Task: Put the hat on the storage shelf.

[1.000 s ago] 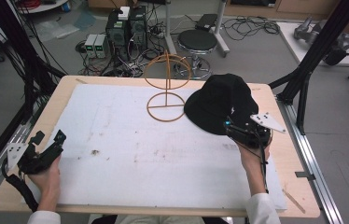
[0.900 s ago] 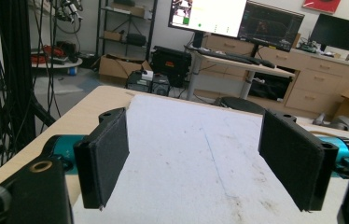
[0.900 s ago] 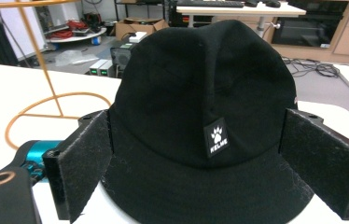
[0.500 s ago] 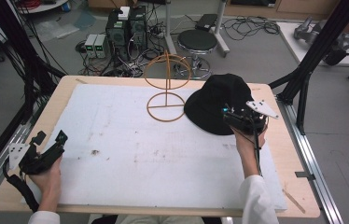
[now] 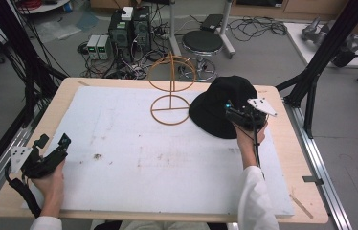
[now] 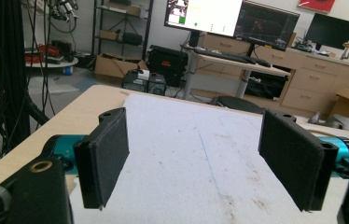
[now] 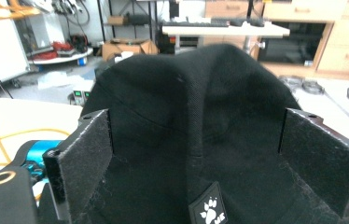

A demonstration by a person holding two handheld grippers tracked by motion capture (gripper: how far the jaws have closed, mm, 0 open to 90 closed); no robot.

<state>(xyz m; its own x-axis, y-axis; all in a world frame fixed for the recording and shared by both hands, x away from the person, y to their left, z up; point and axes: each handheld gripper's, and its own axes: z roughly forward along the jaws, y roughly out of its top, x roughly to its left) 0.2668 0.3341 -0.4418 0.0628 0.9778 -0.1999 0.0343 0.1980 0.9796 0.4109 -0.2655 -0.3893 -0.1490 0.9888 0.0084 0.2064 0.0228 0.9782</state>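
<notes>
1. A white mat (image 5: 134, 153) covers the wooden table (image 5: 282, 158); lab cables and a stool lie beyond it.
2. A black hat (image 5: 215, 108) lies on the mat just beside the wire stand (image 5: 171, 91), on its right, not on it.
3. The right gripper (image 5: 234, 114) is at the hat's near brim, jaws spread wide either side of the crown, gripping nothing.
4. The left gripper (image 5: 48, 155), far left of the stand, rests with jaws apart, empty.
5. Likely aim, hat onto stand: nothing done yet.

black two-jaw left gripper (image 5: 48, 155): jaws wide apart, low | black two-jaw right gripper (image 5: 237, 113): jaws spread, arm extended forward
</notes>
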